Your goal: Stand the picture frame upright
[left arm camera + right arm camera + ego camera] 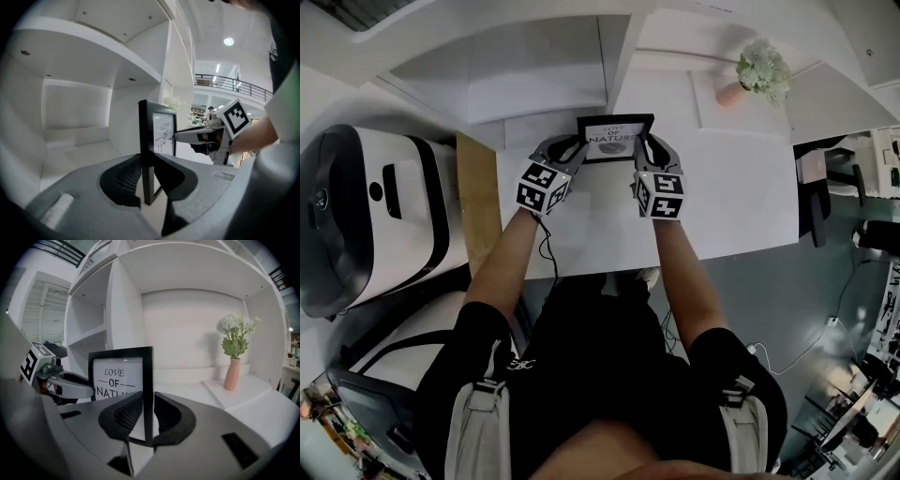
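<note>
Black in its rim and white in its lettered print, the rectangular picture frame [615, 138] is held vertical between the two tools, its face turned back toward the person. The left hand-held gripper [149, 180] is pinched on the frame's left upright edge, with the ribbed pads pressed against front and back. The right hand-held gripper [147, 420] is clamped in the same way on the right upright edge. The frame is thus already upright over the white desk [722, 206], just ahead of both hand-held grippers, and the pink vase of pale flowers [233, 373] is seen well off beyond the right one. Whether the lower edge is seated on the desk cannot be told. What is judged to be left: the frame set down squarely, both grips released, and its standing unaided confirmed.
</note>
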Available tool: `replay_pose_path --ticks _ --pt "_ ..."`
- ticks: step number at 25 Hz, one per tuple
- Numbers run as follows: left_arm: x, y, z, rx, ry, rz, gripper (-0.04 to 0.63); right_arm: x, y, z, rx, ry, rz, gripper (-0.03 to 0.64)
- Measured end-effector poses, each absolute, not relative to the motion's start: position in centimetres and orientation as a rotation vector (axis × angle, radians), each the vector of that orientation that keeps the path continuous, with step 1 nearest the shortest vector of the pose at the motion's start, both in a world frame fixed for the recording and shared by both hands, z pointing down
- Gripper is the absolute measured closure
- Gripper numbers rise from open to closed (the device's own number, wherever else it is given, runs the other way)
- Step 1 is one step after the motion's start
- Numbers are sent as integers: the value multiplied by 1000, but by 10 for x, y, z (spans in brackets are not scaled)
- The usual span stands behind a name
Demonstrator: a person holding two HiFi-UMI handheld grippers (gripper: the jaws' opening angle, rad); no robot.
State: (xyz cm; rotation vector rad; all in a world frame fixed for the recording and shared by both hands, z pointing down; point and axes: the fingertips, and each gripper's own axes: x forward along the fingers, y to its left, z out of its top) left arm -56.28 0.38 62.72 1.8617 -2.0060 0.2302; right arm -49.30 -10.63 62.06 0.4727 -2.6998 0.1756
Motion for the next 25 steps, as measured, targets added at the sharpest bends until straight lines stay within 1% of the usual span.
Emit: replay_pose_path --ticks 1,4,7,11,13,16,17,20,25 --pt "-563 4 627 1857 -2012 241 502 -493 -106 620 473 -2705 177 544" --pt "-561 7 620 1852 -2045 269 478 -489 -103 610 470 -2744 173 487" --pt "-557 11 605 1863 -2086 280 460 -482 -101 596 472 -2777 165 482" --pt "-546 25 576 1827 -2196 277 460 -464 -93 572 465 -2815 148 485" --pt "-534 34 559 1785 -2262 289 464 -450 -86 556 456 -2839 119 507" --pt "-519 47 531 1708 -2381 320 516 -433 -80 522 443 -2908 65 597" --pt "-514 51 519 1679 -2421 312 534 -428 -79 511 432 -2934 48 611" --pt "-489 66 485 1594 -2526 258 568 -408 -69 478 382 -2998 16 615" --pt "-452 101 443 1405 -2690 213 578 -370 -49 438 308 -3060 -20 615"
